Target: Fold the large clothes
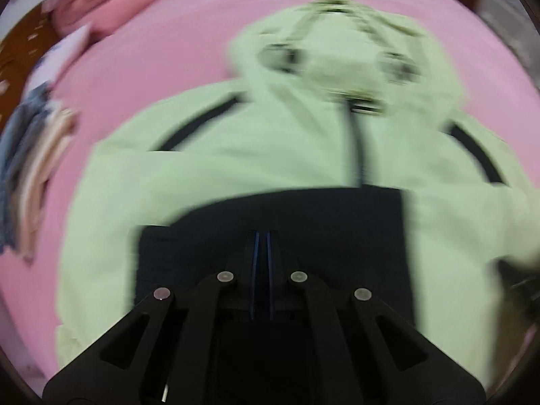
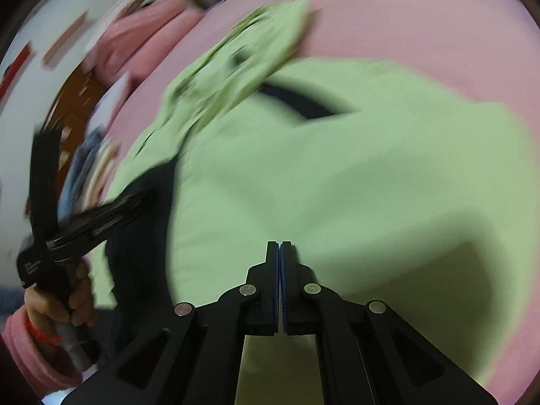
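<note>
Both tongs (image 1: 262, 236) (image 2: 279, 246) closed above green jacket (image 1: 270, 155) on pink bed (image 1: 162, 50).

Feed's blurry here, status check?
Left tongs shut, right tongs shut, neither visibly gripping. Green hooded jacket flat on pink bed. Nothing obstructing.

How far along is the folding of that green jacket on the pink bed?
Partly done: the green jacket lies spread on the pink bed, and its dark lower part looks turned up over the front. In hand: both tongs, left and right, are shut above it; whether they pinch cloth is unclear. Left: sleeves and hood remain unfolded.
</note>
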Demonstrator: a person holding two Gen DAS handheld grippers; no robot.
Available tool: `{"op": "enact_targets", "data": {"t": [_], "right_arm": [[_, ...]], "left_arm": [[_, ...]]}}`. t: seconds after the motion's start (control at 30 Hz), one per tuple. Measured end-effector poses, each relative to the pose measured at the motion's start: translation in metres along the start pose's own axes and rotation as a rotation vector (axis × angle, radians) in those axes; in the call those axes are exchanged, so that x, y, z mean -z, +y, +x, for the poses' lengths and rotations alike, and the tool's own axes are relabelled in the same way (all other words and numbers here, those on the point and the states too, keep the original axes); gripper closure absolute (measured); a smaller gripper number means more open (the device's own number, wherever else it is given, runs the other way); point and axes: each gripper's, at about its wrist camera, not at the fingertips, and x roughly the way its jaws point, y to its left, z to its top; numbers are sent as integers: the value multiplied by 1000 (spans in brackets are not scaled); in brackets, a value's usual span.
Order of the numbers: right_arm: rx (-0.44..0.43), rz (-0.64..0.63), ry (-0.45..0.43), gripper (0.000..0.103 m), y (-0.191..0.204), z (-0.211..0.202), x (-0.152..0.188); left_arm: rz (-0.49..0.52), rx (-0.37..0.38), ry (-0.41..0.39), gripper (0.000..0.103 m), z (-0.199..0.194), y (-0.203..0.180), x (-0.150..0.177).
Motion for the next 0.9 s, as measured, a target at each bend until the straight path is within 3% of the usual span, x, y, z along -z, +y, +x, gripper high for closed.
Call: {"op": "enact_targets", "data": {"t": [0.07,0.13,0.17,0.27,0.3,0.37,0.47,0.57,0.73,0.9], "right_arm": [[91,61,-74,103,-30,-18,-6],[120,127,-112,103,-56,-29,-10],[135,140,-128,103,-64,-35,-12],[321,151,-175,103,-73,-42,-27],[343,175,-176,103,-78,-44,-29],[316,241,-168,103,-87,-47,-30],[299,232,-137,103,-87,-50,-27],[276,225,-121,103,-72,-56,-15],[279,249,-83,103,-47,-62,38],[323,243,-51,103,-16,-78,107]], "left_arm": [[-39,-24,8,102,7,20,-6],[-31,-23,5,102,15,30,-10],[-9,-24,0,102,18,31,-11],[88,-68,-21,102,26,25,-12],[107,-78,-27,102,29,22,-12],[130,-96,-42,102,34,19,-12],[160,-106,-54,102,27,19,-6],[112,-51,-43,102,11,30,3],[-10,51,-4,102,-12,51,27],[48,65,29,102,-35,46,65]]}}
